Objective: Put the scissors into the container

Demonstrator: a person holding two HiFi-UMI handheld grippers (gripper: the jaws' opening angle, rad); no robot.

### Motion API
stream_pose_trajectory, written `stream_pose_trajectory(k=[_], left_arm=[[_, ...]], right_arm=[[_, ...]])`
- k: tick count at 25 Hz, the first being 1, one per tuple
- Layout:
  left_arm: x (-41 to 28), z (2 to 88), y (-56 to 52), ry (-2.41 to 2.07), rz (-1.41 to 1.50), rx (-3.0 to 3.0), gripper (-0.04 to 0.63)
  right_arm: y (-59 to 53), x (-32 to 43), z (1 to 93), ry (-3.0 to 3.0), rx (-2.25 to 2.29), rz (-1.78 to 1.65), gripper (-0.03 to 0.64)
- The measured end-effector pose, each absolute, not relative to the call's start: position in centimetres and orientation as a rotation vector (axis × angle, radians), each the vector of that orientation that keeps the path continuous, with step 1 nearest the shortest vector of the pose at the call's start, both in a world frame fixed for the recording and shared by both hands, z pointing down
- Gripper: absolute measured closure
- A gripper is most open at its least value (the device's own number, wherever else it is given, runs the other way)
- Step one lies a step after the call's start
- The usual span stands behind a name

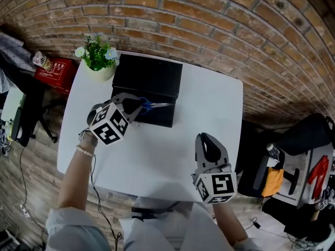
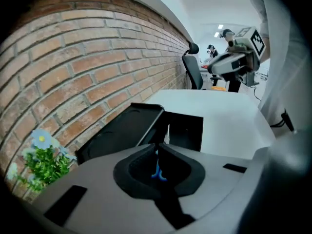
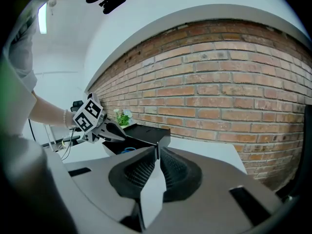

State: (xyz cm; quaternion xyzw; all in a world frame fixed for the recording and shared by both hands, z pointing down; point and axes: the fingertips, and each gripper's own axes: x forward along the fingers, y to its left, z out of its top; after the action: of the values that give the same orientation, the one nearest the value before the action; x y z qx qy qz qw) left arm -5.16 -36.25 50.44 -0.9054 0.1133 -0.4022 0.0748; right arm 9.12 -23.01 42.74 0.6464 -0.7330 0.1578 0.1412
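The scissors (image 1: 152, 106) have blue handles and silver blades that point right, over the open black container (image 1: 157, 116) at the back of the white table (image 1: 209, 103). My left gripper (image 1: 137, 106) is shut on their handles, and in the left gripper view the blue handle (image 2: 157, 172) shows between the closed jaws of the left gripper (image 2: 157, 149), with the container (image 2: 185, 130) just beyond. My right gripper (image 1: 208, 139) is shut on nothing, low over the table's front right. The right gripper view shows its tips (image 3: 157, 147) together and the container (image 3: 146, 136) far ahead.
The container's lid (image 1: 148, 75) lies open toward the brick wall. A potted plant (image 1: 98, 56) stands at the table's back left corner. A red box (image 1: 57, 72) sits off the table at left, and black bags (image 1: 303, 140) stand on the floor at right.
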Motion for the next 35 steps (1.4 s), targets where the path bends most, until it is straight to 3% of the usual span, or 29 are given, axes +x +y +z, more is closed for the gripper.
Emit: stream_pose_trajectory(k=[19, 35], left_arm=[[-10.2, 32.8, -26.4, 1.131, -0.706, -2.765, 0.577], [-10.2, 28.1, -17.7, 1.330, -0.492, -2.728, 0.577]], right_arm=[[-19.8, 5.3, 32.8, -2.391, 1.676, 0.202, 0.557], [-16.2, 4.3, 29.8, -2.498, 1.553, 0.088, 0.557]])
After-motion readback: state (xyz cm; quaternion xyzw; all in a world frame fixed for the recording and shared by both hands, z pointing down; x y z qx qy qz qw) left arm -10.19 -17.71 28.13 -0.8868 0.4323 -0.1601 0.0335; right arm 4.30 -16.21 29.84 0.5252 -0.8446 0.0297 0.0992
